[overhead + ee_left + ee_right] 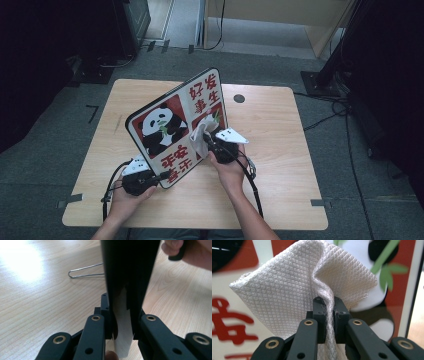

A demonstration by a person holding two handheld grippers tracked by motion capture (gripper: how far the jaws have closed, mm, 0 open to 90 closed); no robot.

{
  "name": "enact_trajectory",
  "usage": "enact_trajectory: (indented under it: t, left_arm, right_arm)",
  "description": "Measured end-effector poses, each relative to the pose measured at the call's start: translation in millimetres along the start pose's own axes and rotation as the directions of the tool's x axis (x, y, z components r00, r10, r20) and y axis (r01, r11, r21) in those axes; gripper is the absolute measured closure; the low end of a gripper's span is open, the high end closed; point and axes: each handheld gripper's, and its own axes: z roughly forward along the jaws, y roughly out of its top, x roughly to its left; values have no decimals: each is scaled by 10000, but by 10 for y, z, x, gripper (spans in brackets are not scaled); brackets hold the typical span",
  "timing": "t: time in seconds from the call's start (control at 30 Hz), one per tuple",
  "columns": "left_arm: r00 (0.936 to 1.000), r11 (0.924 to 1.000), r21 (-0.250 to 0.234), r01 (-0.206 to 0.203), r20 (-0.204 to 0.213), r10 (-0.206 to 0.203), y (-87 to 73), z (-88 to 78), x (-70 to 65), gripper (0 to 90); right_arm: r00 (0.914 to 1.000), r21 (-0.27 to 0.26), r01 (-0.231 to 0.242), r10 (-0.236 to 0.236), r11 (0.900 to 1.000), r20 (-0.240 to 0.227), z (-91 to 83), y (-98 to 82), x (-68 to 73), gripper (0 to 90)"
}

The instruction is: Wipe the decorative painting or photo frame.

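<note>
A picture board [172, 125] with pandas and red characters stands tilted on the wooden table [270, 125]. My left gripper [155, 176] is shut on its lower edge; in the left gripper view the board's dark edge [127, 277] and white face run between the jaws of that gripper [124, 326]. My right gripper [207, 137] is shut on a white quilted cloth [200, 135] and holds it against the board's printed face. In the right gripper view the cloth [297, 287] bunches between the jaws of the right gripper [329, 305], with the panda print [372, 277] behind it.
A bent wire stand [85, 271] lies on the table behind the board. A round cable hole [239, 98] sits near the table's far edge. Dark equipment and cables [330, 107] stand on the floor around the table.
</note>
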Motion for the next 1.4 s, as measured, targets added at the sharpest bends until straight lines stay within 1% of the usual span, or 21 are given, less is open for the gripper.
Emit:
enact_trajectory:
  t: [0.17,0.2,0.23,0.33,0.47,0.57,0.67,0.7,0.87,1.0,1.13,1.23,1.3,1.4]
  left_arm:
    - [10000,10000,-4,19,0,-19,1,3,-1,806]
    - [10000,10000,4,5,-5,-5,2,3,0,806]
    - [10000,10000,7,5,-12,-5,2,4,-1,806]
    - [10000,10000,3,10,-13,-10,3,6,-2,805]
    - [10000,10000,1,-7,-10,7,3,6,-2,805]
    - [10000,10000,8,-34,-18,34,4,6,-2,805]
    - [10000,10000,7,-63,-20,63,5,7,-3,804]
    - [10000,10000,6,-70,-23,70,5,7,-3,804]
    - [10000,10000,16,-87,-30,87,6,7,-5,804]
    - [9999,9999,23,-110,-36,110,7,7,-5,803]
    - [9999,9999,27,-126,-38,126,7,7,-5,803]
    - [9999,9999,27,-130,-39,130,7,7,-5,803]
    - [9999,9999,22,-118,-37,118,7,7,-5,803]
    - [9999,9999,19,-111,-32,111,7,8,-4,803]
  right_arm:
    - [10000,354,-69,69,9993,12,19,-161,-11,835]
    - [9999,462,-170,169,9988,14,25,-205,-19,836]
    - [9997,533,-263,262,9982,30,27,-223,-20,836]
    - [9995,676,-316,311,9972,87,39,-278,-29,836]
    - [9992,697,-400,398,9968,48,38,-300,-33,836]
    - [9990,622,-454,454,9970,13,33,-275,-23,837]
    - [9992,397,-398,398,9984,-15,25,-223,0,837]
    - [9989,392,-454,457,9982,-72,18,-200,14,837]
    - [9994,-6,-302,302,9995,-143,-2,-72,64,837]
    - [9997,-172,-166,163,9997,-167,-15,33,91,837]
    - [9998,-436,-100,92,9990,-168,-28,132,110,837]
    - [9997,-590,-141,130,9982,-184,-37,213,139,837]
    - [9998,-756,-30,16,9971,-180,-43,268,147,837]
    - [9998,-948,-31,11,9955,-213,-61,355,176,837]
